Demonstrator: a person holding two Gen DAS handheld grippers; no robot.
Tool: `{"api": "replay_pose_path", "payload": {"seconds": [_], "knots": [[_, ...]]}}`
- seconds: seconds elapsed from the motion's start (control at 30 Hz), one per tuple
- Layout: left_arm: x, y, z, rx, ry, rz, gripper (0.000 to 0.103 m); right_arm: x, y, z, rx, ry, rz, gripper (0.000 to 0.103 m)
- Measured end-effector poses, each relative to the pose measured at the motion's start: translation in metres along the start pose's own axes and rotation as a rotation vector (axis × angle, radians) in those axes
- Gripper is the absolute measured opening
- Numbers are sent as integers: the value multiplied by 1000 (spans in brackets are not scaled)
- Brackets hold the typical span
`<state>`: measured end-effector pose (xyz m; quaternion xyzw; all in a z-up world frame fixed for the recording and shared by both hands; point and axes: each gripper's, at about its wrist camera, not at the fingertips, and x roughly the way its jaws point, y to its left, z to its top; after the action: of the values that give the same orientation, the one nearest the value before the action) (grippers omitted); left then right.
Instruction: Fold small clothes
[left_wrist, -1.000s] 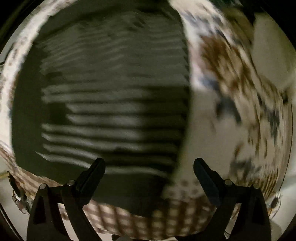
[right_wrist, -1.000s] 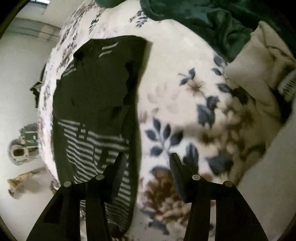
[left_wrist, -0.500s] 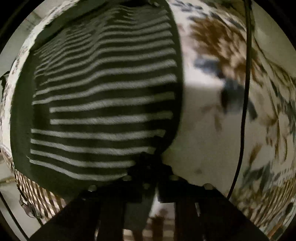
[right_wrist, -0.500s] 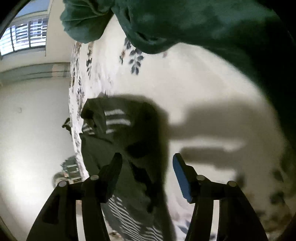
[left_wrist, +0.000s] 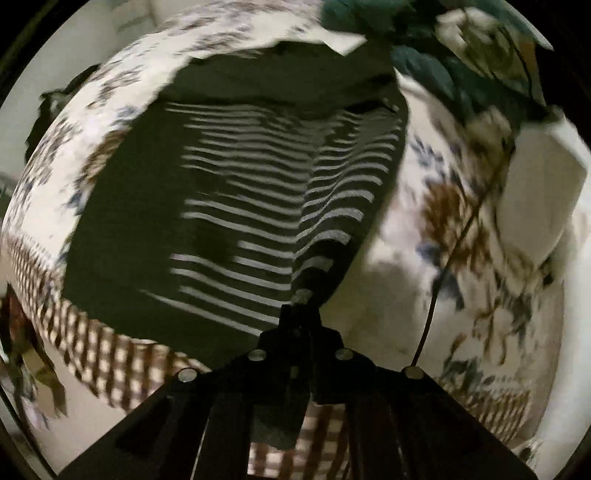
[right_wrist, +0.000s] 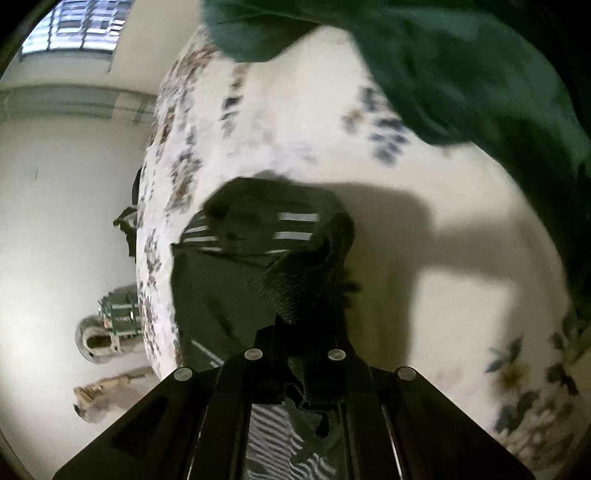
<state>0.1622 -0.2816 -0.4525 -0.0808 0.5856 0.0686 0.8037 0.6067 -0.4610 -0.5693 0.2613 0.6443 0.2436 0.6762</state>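
Striped garment (left_wrist: 258, 206): dark, with pale stripes, lying on the floral bedspread (left_wrist: 399, 295) near the bed's edge, its right-hand border raised off the surface.

Left gripper (left_wrist: 301, 314): jaws pressed together, pinching the near right corner of the garment; a ridge of cloth runs up from the grip.

Right gripper (right_wrist: 303, 325): jaws pressed together on a ribbed dark edge of the same garment (right_wrist: 295, 273), at its far end; the bunched cloth stands above the tips. Both views are motion-blurred, so how deep either bite goes cannot be told.

Surroundings: a green blanket (right_wrist: 461, 74) is heaped just beyond the garment's far end; a thin cable (left_wrist: 454, 243) crosses the bedspread to the right in the left view.

Risks, as a judgement:
- Shallow purchase on either edge — the cloth may slip free mid-fold and the side drop crooked.
- Uneven travel of the two hands would skew the fold line.
- The far hand works close to the blanket — it could catch it.
- The lifted cloth may drag the cable.
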Motion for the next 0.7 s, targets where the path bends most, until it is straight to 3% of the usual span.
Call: {"api": "replay_pose_path", "payload": {"seconds": [0.17,0.33,0.53,0.7], "knots": [[-26,74,6,-177,-44,-15,5,1,84,-1,-73,2,-39,6],[-19,155,13,-306,-46,-30,5,48,180,1,-131,14,-90,5],[28,255,9,-450,2,-75,5,172,290,6,-192,50,-213,5],[57,304,6,-531,35,-108,5,277,345,1,-282,96,-371,5]]}}
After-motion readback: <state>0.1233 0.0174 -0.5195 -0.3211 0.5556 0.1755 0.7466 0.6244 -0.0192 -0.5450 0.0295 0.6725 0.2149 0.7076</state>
